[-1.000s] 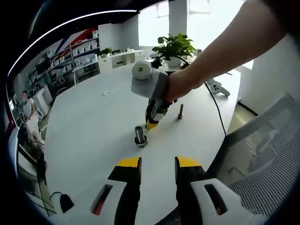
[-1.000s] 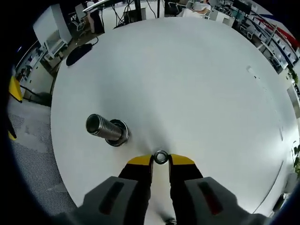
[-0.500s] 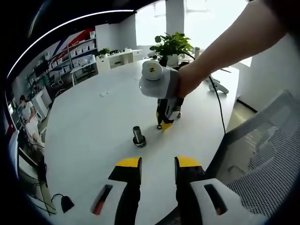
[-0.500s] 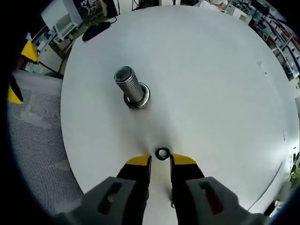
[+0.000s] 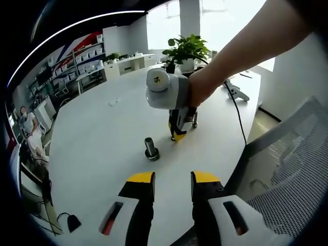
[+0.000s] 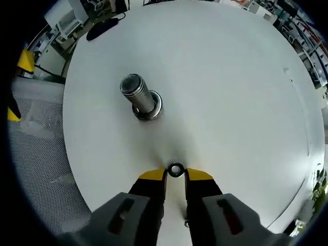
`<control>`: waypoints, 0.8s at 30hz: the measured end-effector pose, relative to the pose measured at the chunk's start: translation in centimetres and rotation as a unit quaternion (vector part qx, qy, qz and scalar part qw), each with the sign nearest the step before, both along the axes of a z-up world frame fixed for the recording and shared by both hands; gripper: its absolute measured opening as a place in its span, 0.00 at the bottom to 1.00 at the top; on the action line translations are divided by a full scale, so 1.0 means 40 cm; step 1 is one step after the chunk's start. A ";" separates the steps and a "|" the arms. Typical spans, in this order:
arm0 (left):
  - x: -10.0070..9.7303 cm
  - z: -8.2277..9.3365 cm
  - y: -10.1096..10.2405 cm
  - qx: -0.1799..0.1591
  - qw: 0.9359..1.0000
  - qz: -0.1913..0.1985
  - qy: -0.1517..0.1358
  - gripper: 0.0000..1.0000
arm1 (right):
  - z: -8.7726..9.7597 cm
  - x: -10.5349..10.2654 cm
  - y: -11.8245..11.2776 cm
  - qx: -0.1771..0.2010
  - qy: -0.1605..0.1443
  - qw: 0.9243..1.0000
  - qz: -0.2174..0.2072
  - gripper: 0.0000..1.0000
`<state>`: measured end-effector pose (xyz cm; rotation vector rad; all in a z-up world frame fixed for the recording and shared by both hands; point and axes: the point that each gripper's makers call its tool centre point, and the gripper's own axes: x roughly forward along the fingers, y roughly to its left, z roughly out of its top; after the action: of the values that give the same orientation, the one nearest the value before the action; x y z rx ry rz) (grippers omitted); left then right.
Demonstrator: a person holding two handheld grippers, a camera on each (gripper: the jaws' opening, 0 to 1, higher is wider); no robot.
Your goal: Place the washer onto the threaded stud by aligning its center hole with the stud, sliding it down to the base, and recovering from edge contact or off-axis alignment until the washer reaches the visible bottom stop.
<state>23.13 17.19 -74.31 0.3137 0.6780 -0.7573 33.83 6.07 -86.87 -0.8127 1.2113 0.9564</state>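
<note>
A steel threaded stud [image 6: 139, 97] stands upright on its wide round base on the white round table [image 6: 230, 102]. My right gripper [image 6: 176, 174] is shut on a small dark washer [image 6: 176, 169], which is pinched between the yellow tips. The washer hangs short of the stud, off to one side of its axis. In the left gripper view, the stud [image 5: 150, 148] stands mid-table. A person's hand holds the right gripper [image 5: 177, 135] just right of it, tips pointing down. My left gripper [image 5: 172, 178] stays near the table's near edge, open with nothing between its jaws.
A second small bolt [image 5: 195, 119] stands behind the right gripper. A black cable [image 5: 239, 125] runs along the table's right side. A dark mouse-like object [image 5: 72, 221] lies at the near left. A mesh chair [image 5: 287, 169] stands beside the table, and a potted plant [image 5: 187, 48] stands at the far edge.
The right gripper, still holding the washer, pulled back from beside the stud and swung right. The stud now sits farther ahead in its view. The left gripper barely moved.
</note>
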 end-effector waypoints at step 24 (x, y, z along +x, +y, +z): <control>0.003 0.003 0.009 0.002 1.000 0.008 -0.002 0.26 | -0.017 0.026 -0.008 -0.041 -0.030 0.997 0.053 0.13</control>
<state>23.26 17.56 -74.18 0.3119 0.6779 -0.7404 34.88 5.76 -87.54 -0.9732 1.1703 0.9662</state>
